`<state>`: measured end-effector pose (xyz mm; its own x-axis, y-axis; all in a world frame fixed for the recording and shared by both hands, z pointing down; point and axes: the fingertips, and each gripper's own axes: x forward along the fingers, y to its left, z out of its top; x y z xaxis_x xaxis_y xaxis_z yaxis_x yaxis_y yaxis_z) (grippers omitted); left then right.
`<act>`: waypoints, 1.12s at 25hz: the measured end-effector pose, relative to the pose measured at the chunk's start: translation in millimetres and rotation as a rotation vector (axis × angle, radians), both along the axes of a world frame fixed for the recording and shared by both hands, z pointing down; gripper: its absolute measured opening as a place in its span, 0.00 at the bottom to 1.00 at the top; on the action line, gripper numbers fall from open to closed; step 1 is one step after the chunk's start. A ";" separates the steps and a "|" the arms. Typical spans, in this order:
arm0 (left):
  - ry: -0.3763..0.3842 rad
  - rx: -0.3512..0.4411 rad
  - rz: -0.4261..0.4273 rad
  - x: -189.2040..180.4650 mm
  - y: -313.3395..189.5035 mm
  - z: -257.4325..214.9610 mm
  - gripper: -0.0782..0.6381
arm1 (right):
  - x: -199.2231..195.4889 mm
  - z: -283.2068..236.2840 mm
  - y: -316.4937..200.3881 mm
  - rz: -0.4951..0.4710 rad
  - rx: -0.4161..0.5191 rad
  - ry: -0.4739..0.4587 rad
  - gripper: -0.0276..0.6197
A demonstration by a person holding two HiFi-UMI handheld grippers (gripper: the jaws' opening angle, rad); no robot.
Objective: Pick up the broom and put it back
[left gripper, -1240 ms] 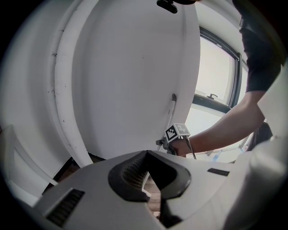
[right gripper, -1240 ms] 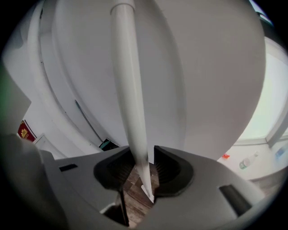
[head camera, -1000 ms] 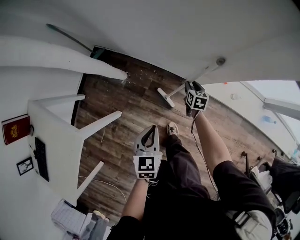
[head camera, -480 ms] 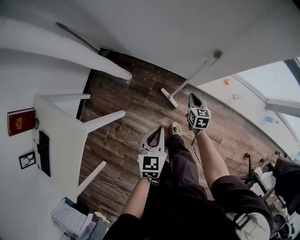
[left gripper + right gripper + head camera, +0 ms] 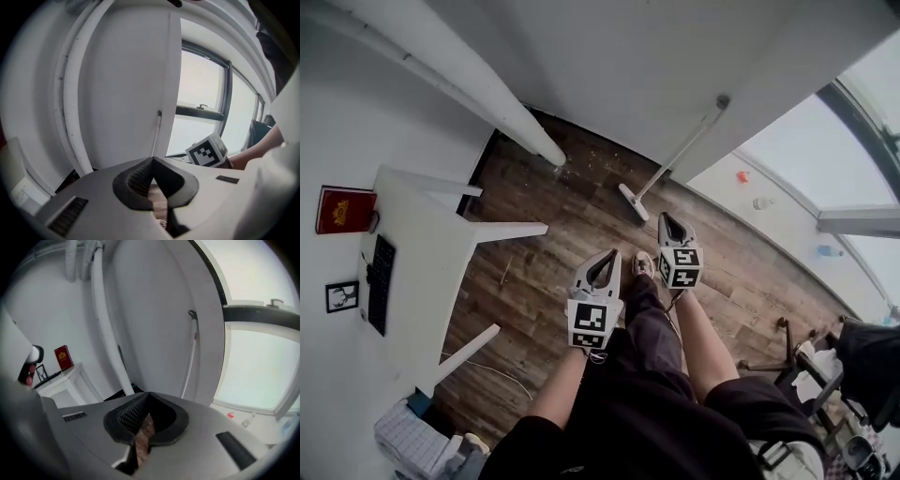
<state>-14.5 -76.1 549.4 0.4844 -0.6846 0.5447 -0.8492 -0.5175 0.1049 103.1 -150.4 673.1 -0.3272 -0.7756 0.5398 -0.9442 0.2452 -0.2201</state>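
Observation:
The broom [image 5: 675, 155] leans upright against the white wall corner by the window, its white head on the wood floor. It also shows as a thin white handle in the left gripper view [image 5: 156, 133] and the right gripper view [image 5: 191, 350]. My right gripper [image 5: 666, 221] hangs a little short of the broom head, jaws shut with nothing between them [image 5: 147, 395]. My left gripper [image 5: 607, 258] is beside it over my legs, also shut and empty [image 5: 152, 160]. Neither gripper touches the broom.
A white table [image 5: 422, 272] stands at the left with a red book [image 5: 342, 208] and a dark keyboard [image 5: 380, 283]. A white pipe [image 5: 487, 103] runs down the wall to the floor. Specks of dirt [image 5: 581, 164] lie near the wall. Chairs [image 5: 806, 361] stand at the right.
My right gripper came away from the broom handle and drew back toward my body, now shut. The left gripper drifted slightly up. The broom stays leaning on the wall.

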 end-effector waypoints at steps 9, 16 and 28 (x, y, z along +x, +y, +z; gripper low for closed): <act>0.047 0.083 -0.075 -42.0 58.5 -32.7 0.11 | -70.9 -103.0 69.8 -0.126 0.206 0.063 0.08; 0.108 0.187 -0.152 -75.1 94.0 -70.2 0.11 | -93.1 -191.5 126.5 -0.119 0.348 0.109 0.08; 0.197 0.285 -0.064 -64.8 120.2 -133.7 0.11 | -93.4 -271.5 197.1 -0.053 0.448 0.167 0.08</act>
